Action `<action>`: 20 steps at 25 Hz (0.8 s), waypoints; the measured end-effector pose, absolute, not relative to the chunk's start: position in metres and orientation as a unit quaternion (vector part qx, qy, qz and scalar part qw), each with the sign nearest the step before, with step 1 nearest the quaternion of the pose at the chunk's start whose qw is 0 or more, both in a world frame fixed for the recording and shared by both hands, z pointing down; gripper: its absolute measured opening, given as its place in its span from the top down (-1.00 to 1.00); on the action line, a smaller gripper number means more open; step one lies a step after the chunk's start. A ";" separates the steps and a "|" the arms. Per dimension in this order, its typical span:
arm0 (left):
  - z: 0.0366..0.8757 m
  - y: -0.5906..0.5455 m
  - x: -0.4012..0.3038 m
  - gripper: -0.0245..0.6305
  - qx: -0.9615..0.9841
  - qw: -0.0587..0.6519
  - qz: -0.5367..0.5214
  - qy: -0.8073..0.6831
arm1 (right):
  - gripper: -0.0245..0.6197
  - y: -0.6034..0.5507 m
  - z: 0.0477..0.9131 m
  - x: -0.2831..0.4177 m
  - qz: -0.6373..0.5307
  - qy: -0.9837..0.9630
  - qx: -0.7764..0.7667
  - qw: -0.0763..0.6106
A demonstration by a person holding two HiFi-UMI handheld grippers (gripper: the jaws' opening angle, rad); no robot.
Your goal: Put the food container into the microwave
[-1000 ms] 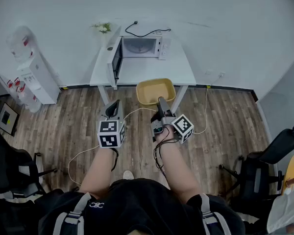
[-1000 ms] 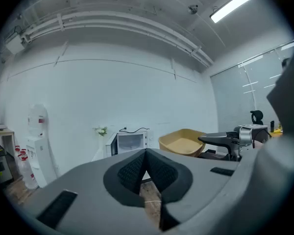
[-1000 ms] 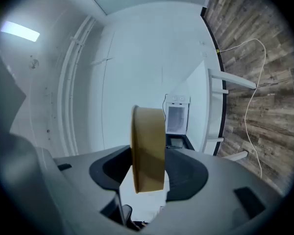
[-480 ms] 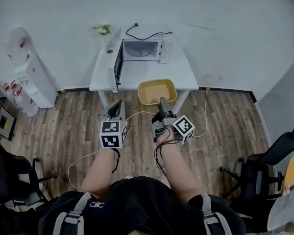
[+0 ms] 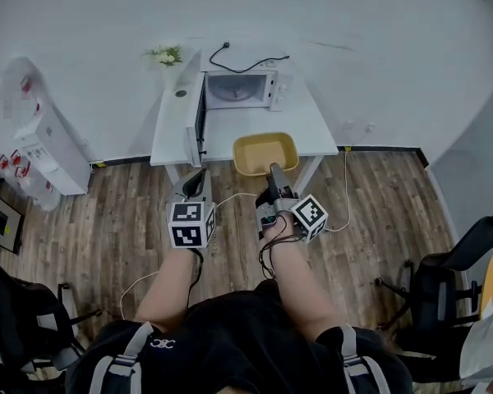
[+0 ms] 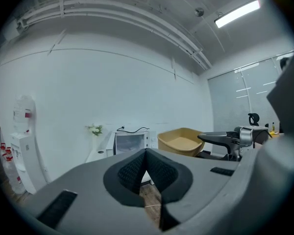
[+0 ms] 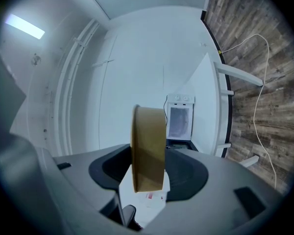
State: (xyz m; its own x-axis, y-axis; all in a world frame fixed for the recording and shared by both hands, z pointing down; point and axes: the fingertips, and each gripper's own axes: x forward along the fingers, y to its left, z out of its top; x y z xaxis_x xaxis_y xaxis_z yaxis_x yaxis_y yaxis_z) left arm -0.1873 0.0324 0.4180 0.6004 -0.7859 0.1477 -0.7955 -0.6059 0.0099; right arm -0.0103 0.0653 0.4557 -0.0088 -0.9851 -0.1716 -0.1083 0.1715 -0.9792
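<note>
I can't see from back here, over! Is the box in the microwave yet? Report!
Left gripper shut, empty. Right gripper shut on food container, not yet inside microwave. Door open, nothing in the way.

Left hand-held gripper closed; right clamped

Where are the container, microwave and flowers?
container point(image 5: 264, 154), head view, on its inner floor.
microwave point(image 5: 232, 89), head view, on its open cavity.
flowers point(image 5: 166, 55), head view, on the white blooms.
</note>
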 end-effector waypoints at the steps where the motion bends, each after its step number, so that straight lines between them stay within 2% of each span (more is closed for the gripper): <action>1: 0.420 0.028 -0.187 0.92 0.895 0.039 0.065 -0.440 | 0.24 0.061 0.456 -0.010 -0.427 0.566 -0.483 0.514; 10: 0.432 -0.030 -0.165 0.92 0.895 0.035 0.069 -0.438 | 0.24 -0.005 0.472 0.017 -0.424 0.563 -0.490 0.513; 20: 0.440 -0.153 -0.091 0.92 0.887 0.037 0.072 -0.454 | 0.24 -0.143 0.485 0.082 -0.443 0.579 -0.471 0.496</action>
